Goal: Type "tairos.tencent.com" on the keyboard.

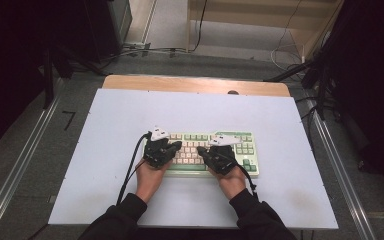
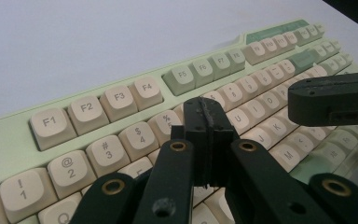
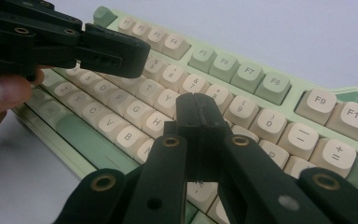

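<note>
A pale green keyboard [image 1: 245,137] with cream and green keys lies on the white table top. My left gripper [image 1: 176,146] hovers over its left half and my right gripper [image 1: 203,151] over its middle, tips pointing toward each other. In the left gripper view the left gripper [image 2: 208,108] has its jaws pressed together, empty, above the number row of the keyboard [image 2: 121,100]. The right gripper [image 2: 332,100] shows at the right there. In the right gripper view the right gripper [image 3: 198,105] is shut and empty over the keyboard [image 3: 261,84], with the left gripper [image 3: 116,53] at upper left.
The white table top [image 1: 130,115] has a wooden strip [image 1: 195,84] along its far edge. Metal rails [image 1: 25,165] run along both sides of the table. Cables lie on the floor beyond, and black cables [image 1: 130,167] trail from the grippers.
</note>
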A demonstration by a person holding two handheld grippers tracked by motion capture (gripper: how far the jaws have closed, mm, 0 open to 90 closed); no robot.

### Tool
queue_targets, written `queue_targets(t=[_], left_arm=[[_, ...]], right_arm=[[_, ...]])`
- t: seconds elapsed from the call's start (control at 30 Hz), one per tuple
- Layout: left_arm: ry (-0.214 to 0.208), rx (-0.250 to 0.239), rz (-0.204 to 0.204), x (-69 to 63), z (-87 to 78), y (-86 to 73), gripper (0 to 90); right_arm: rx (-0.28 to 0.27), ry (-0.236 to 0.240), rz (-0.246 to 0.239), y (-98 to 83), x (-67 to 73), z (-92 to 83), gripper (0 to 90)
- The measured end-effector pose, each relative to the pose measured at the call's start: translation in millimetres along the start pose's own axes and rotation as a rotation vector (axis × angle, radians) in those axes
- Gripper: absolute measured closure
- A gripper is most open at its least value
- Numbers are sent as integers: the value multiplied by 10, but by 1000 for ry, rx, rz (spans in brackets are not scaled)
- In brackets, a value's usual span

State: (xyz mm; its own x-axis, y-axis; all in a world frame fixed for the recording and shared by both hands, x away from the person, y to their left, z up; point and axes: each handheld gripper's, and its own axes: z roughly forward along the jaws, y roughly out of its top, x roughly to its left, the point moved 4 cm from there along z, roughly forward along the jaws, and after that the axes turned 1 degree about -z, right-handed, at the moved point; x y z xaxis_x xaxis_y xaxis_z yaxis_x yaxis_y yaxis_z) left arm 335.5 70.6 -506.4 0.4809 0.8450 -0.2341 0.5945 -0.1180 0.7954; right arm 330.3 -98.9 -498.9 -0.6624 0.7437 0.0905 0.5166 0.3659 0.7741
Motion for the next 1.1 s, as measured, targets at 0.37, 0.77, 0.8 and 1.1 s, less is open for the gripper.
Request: queue_targets(t=[0.37,0.77,0.8,1.1], left_arm=[[1,23,8,5,61,-24,900],[-4,33,12,-4,84,-29,900],[-6,35,11,-8,87,-30,900],[2,64,30,-14,131,-45,900]], right_arm=[[2,1,0,-3,2,6,873],[1,2,0,-3,4,8,873],[1,2,0,-4,4,8,873],[4,1,-2,-7,8,13,873]])
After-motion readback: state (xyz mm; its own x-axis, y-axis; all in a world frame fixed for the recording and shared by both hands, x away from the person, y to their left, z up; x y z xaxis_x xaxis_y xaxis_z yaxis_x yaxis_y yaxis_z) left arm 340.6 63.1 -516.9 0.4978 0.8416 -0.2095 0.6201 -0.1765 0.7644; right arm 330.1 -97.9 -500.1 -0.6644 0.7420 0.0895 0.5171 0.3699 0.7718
